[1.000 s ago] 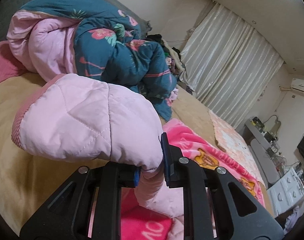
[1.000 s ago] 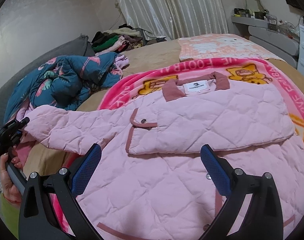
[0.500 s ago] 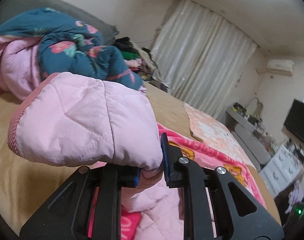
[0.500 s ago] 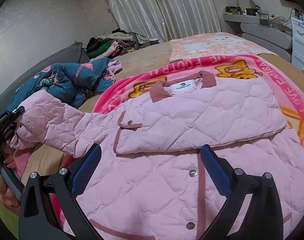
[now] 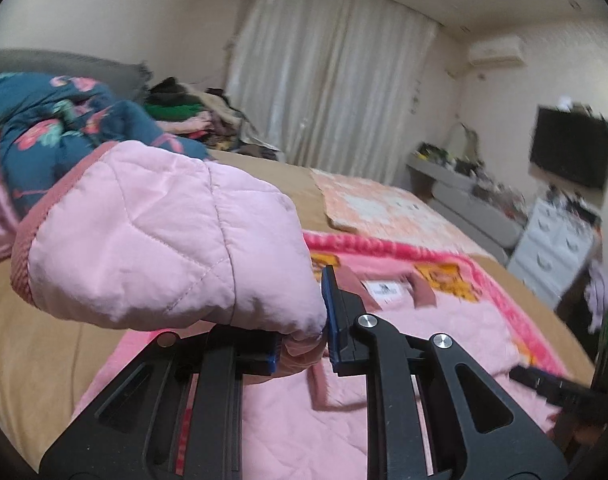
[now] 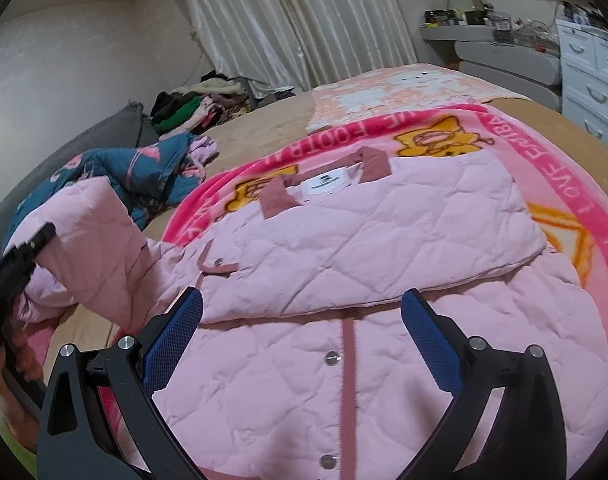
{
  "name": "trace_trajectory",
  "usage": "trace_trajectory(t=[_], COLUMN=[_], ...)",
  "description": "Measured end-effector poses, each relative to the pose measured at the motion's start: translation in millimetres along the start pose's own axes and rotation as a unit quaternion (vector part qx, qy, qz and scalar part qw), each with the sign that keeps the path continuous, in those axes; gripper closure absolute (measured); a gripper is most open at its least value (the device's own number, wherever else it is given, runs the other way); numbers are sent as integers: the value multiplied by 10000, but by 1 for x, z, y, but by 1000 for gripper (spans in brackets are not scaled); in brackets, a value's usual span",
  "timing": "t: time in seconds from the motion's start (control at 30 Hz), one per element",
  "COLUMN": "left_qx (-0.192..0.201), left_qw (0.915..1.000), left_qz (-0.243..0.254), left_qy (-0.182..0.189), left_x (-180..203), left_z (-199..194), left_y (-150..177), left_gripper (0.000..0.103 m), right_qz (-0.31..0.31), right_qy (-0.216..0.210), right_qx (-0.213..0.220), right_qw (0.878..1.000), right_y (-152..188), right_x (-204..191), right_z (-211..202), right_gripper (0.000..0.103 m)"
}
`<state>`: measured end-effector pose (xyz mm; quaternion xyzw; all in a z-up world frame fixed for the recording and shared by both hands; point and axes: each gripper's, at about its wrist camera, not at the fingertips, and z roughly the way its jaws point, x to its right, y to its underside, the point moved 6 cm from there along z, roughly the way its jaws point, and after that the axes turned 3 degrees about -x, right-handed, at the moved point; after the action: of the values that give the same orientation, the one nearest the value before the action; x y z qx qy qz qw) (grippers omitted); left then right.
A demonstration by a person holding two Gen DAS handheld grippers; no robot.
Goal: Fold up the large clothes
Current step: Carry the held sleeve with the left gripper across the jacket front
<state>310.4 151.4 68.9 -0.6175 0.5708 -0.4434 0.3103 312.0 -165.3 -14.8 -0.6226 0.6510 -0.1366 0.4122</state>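
A pink quilted jacket (image 6: 363, 248) lies front up on a bright pink cartoon blanket (image 6: 543, 152), one sleeve folded across its chest. My left gripper (image 5: 302, 340) is shut on the other sleeve (image 5: 152, 240), whose dark pink cuff bulges up over the fingers, held lifted above the bed. In the right wrist view that sleeve (image 6: 92, 240) rises at the left beside the left gripper's black body. My right gripper (image 6: 302, 344) hovers open over the jacket's snap-button front, nothing between its blue pads.
A teal floral quilt (image 6: 136, 168) is bunched on the tan bed at the left, with a clothes pile (image 6: 192, 108) behind it. A peach cartoon mat (image 6: 395, 88) lies beyond the blanket. Drawers (image 6: 587, 72) and a shelf stand at the right, curtains behind.
My left gripper has carried the sleeve in toward the jacket's body and rolled, so the collar and blanket now show. The right gripper has drifted closer over the jacket front, still open.
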Motion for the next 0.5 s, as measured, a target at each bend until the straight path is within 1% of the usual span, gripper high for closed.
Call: trace_trajectory(t=[0.17, 0.4, 0.5], left_qx=[-89, -335, -448], left_qw=[9986, 9956, 9941], left_qz=[522, 812, 925], left_qy=[6, 317, 361], left_x=[28, 60, 71], left_z=[14, 33, 40], left_y=[14, 34, 44], left_gripper=[93, 93, 93], right_qz=[191, 420, 550], right_qy=[42, 189, 216], right_qx=[24, 55, 66], right_qw=[9998, 9989, 9982], right_y=[-2, -6, -8], right_x=[23, 56, 68], right_z=[-3, -3, -3], right_gripper=[4, 4, 4])
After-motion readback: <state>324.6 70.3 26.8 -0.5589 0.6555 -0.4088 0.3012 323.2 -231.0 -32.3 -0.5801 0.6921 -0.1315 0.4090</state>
